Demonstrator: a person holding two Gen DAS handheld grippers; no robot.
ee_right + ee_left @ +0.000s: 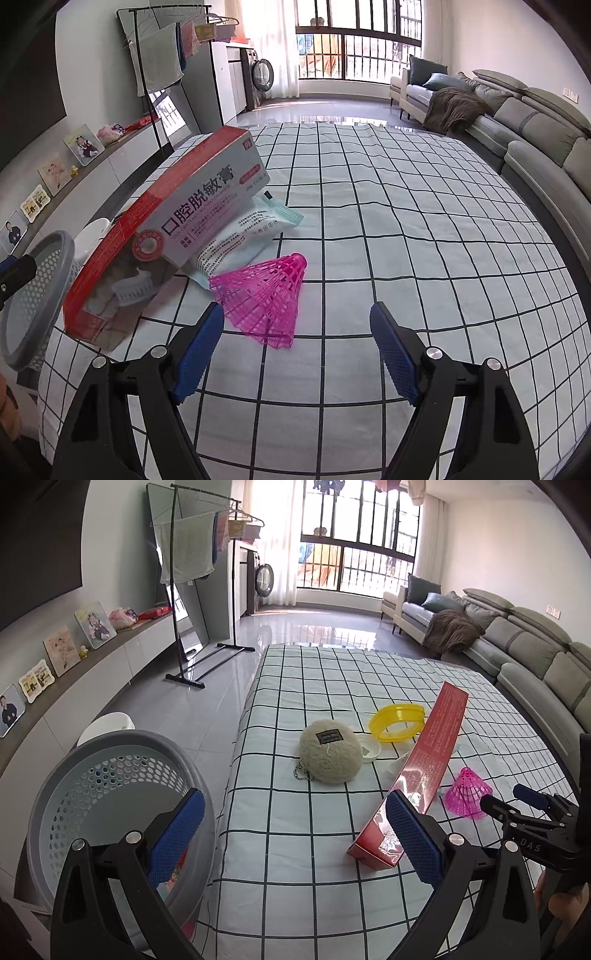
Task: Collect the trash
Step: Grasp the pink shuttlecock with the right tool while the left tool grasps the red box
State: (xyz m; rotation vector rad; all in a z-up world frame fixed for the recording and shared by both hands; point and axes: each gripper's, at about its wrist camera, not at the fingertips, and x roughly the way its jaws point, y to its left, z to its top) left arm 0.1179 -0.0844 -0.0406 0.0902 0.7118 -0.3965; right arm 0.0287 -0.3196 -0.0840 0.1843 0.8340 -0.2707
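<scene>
Blue-padded fingers of the left gripper (pixel 293 814) spread wide, gripping nothing, one pad over the grey perforated basket (pixel 48 775), the other just in front of the near end of the red toothpaste box (pixel 424 771). Right gripper (pixel 297 314) likewise spread apart and empty, low over the checked tablecloth (pixel 406 258), with the flared skirt of the pink plastic shuttlecock (pixel 264 295) between its fingertips but not touched by either pad. Same right gripper seen from the left wrist at the right edge (pixel 513 799), close beside the shuttlecock (pixel 467 792).

Beside the shuttlecock, to its left: toothpaste box (pixel 162 229), long, red and grey, lying on the cloth with its near end by the table's left edge and pointing away. Tucked under its far side, a crumpled pale wrapper (pixel 240 236) with printed text, touching the shuttlecock's skirt.

Farther along, in the left wrist view: fuzzy beige pouch (pixel 330 751) with a ball chain, a small white dish (pixel 369 751) touching its right side, then a yellow plastic ring (pixel 397 722) against the box's left side.

Off the table's left edge, on the floor: basket, a bit of colourful trash in its bottom. Beyond, a clothes rack (pixel 199 602) and a grey sofa (pixel 524 642).
</scene>
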